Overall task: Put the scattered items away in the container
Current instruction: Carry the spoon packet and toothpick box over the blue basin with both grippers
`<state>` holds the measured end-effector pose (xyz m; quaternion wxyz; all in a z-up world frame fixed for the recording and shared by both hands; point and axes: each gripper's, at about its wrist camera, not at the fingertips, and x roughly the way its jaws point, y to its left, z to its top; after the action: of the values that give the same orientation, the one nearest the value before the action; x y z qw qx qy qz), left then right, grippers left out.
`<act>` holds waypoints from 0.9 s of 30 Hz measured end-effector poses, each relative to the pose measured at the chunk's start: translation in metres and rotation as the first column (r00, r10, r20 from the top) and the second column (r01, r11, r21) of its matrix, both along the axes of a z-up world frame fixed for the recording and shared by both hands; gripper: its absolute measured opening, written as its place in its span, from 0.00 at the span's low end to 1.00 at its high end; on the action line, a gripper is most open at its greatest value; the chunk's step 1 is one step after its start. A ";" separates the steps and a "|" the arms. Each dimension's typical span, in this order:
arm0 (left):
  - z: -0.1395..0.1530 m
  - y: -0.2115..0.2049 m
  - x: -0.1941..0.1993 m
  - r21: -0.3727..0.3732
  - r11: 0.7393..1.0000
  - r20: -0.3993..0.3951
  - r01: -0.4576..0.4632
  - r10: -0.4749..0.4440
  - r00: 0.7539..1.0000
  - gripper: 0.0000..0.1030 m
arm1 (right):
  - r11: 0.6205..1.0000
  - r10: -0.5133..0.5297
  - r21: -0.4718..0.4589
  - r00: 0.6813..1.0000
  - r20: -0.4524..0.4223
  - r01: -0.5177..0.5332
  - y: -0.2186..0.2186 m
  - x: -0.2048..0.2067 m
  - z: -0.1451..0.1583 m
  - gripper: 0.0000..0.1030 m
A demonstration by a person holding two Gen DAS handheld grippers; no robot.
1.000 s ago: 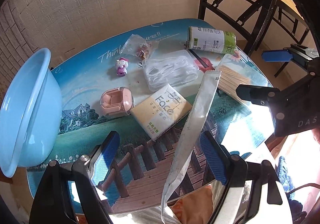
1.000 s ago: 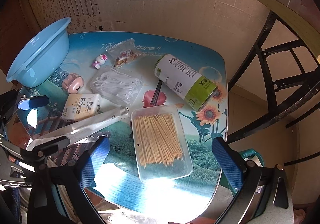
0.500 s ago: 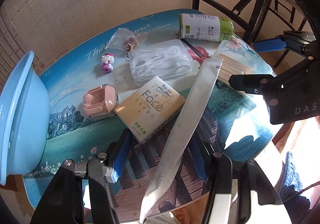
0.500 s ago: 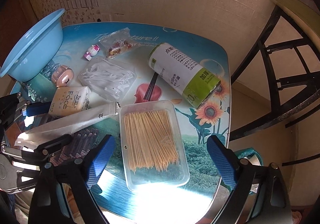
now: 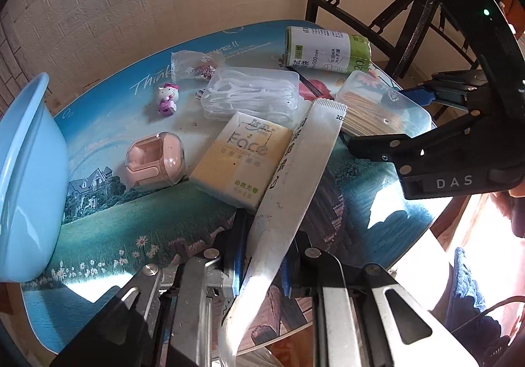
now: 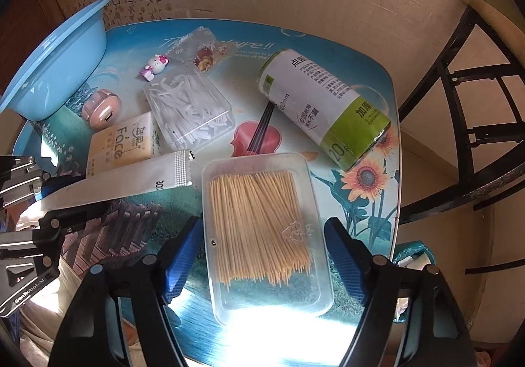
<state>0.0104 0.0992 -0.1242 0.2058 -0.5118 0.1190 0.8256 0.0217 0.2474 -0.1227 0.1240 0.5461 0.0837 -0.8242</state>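
The left gripper point(image 5: 262, 255) is clamped on the near part of a long white sachet point(image 5: 295, 183), whose far end rests over the tissue pack point(image 5: 239, 157) on the surface point(image 5: 108, 222). The right gripper point(image 6: 262, 258) straddles a clear toothpick box point(image 6: 262, 229) and its jaws are closing, the blue pads not yet touching the box walls. That lidded box is full of wooden toothpicks lying lengthwise. Beyond it a second clear box point(image 6: 190, 108) holds white floss picks. The blue basin point(image 6: 55, 58) sits at the far left corner of the surface; its inside cannot be seen. Near the basin lie a pink earbud case point(image 6: 101, 108) and a small cat figure point(image 6: 154, 67). A clear snack bag point(image 6: 203, 49) lies behind the floss box, and a roll of bags point(image 6: 325, 111) lies on its side at the right, well apart from the basin
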 end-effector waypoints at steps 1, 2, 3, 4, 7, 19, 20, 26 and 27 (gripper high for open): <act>0.000 -0.001 0.001 0.006 1.000 0.002 0.002 -0.002 1.000 0.15 | 1.000 0.002 -0.010 1.000 0.002 -0.002 0.000 0.001 0.000 0.72; 0.000 0.000 0.001 0.013 1.000 0.002 0.005 -0.005 1.000 0.14 | 1.000 0.002 -0.021 1.000 0.002 -0.002 0.000 0.001 0.000 0.71; 0.001 0.000 0.002 0.017 1.000 -0.001 0.008 -0.008 1.000 0.13 | 1.000 0.000 -0.024 1.000 -0.005 0.000 0.000 0.002 0.001 0.64; 0.002 0.000 0.003 0.019 1.000 -0.006 0.012 -0.012 1.000 0.13 | 1.000 -0.004 -0.027 1.000 -0.013 0.003 0.001 0.003 0.002 0.62; 0.006 -0.002 0.008 0.030 0.999 -0.023 0.024 -0.023 0.999 0.12 | 0.999 -0.011 -0.033 1.000 -0.012 0.011 0.001 0.005 0.004 0.62; 0.026 -0.014 0.018 0.073 0.997 -0.056 0.021 -0.017 0.998 0.11 | 0.994 -0.063 -0.085 0.998 -0.020 0.061 -0.001 0.022 0.021 0.62; 0.028 -0.017 0.019 0.079 0.997 -0.061 0.021 -0.016 0.998 0.11 | 0.993 -0.072 -0.098 0.997 -0.023 0.069 0.000 0.024 0.024 0.62; 0.055 -0.039 0.019 0.116 0.993 -0.093 -0.009 0.020 0.995 0.11 | 0.988 -0.111 -0.113 0.993 -0.044 0.106 0.003 0.032 0.043 0.62; 0.060 -0.042 0.019 0.118 0.993 -0.104 -0.014 0.026 0.994 0.11 | 0.987 -0.115 -0.119 0.992 -0.048 0.109 0.002 0.033 0.046 0.62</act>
<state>0.0291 0.0572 -0.0644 0.2206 -0.4559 0.0758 0.8589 0.0549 0.2498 -0.0763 0.1066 0.5192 0.0083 -0.8479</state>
